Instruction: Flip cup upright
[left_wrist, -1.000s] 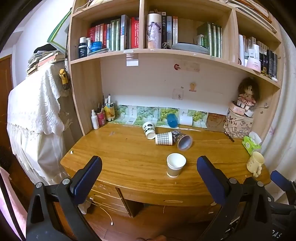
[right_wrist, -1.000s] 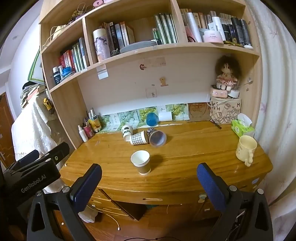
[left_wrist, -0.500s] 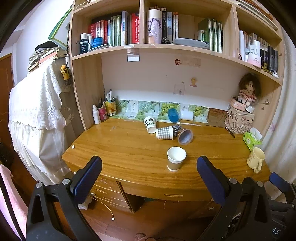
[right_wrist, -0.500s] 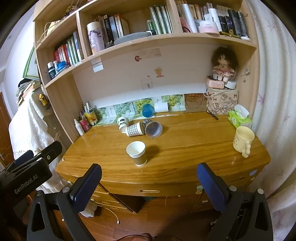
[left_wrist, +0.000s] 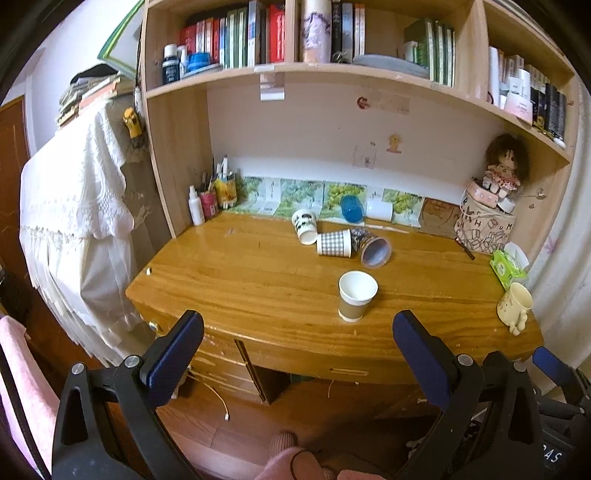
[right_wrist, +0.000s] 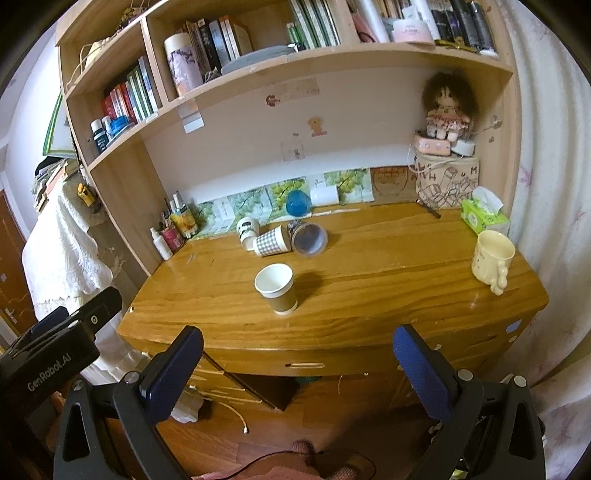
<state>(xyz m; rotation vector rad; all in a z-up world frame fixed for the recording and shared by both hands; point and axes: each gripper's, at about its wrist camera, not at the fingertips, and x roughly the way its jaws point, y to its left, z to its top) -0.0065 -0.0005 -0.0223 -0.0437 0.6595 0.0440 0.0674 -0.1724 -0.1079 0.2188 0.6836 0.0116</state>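
A brown paper cup (left_wrist: 357, 296) (right_wrist: 276, 289) stands upright near the desk's front edge. Behind it several cups lie on their sides: a checked cup (left_wrist: 333, 242) (right_wrist: 272, 241), a dark patterned cup (left_wrist: 373, 247) (right_wrist: 307, 238), a white printed cup (left_wrist: 305, 226) (right_wrist: 246, 228) and a blue cup (left_wrist: 352, 208) (right_wrist: 297, 203) by the back wall. My left gripper (left_wrist: 297, 354) is open and empty, off the desk's front edge. My right gripper (right_wrist: 297, 358) is open and empty too, in front of the desk.
A cream mug (left_wrist: 514, 304) (right_wrist: 491, 258) stands at the desk's right end, with a green tissue pack (right_wrist: 482, 214) and a doll on a box (right_wrist: 447, 162) behind it. Bottles and pens (left_wrist: 210, 199) stand at the back left. Drawers sit under the desk (left_wrist: 240, 280).
Both grippers have drawn back and lower, away from the desk; more floor and drawer front shows. The cups have not moved.
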